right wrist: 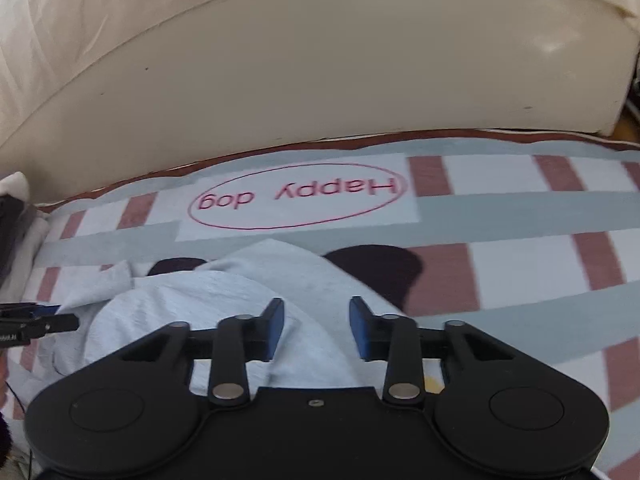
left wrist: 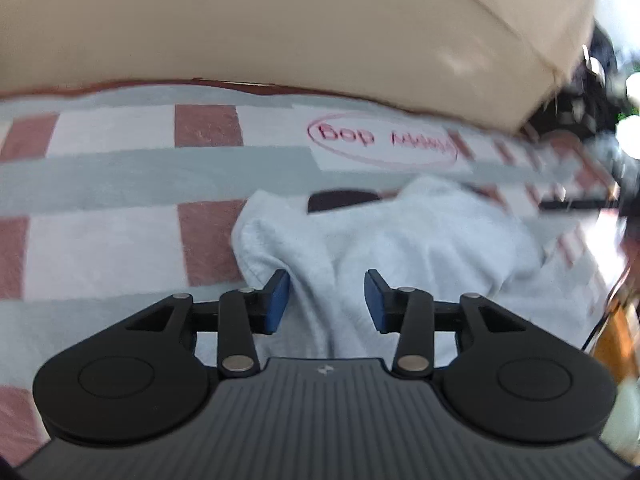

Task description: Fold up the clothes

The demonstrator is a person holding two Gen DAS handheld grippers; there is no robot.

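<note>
A pale blue-white garment [right wrist: 224,300] is lying bunched and rumpled on the checked blanket [right wrist: 520,216], sitting under and between the parted, empty jaws of the left gripper [left wrist: 326,300] and right gripper [right wrist: 316,328].

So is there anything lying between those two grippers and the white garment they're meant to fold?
Nothing visible. The left gripper and the right gripper both stand open right over the white garment, with only its fabric in the gaps. It lies on a checked blanket.
</note>
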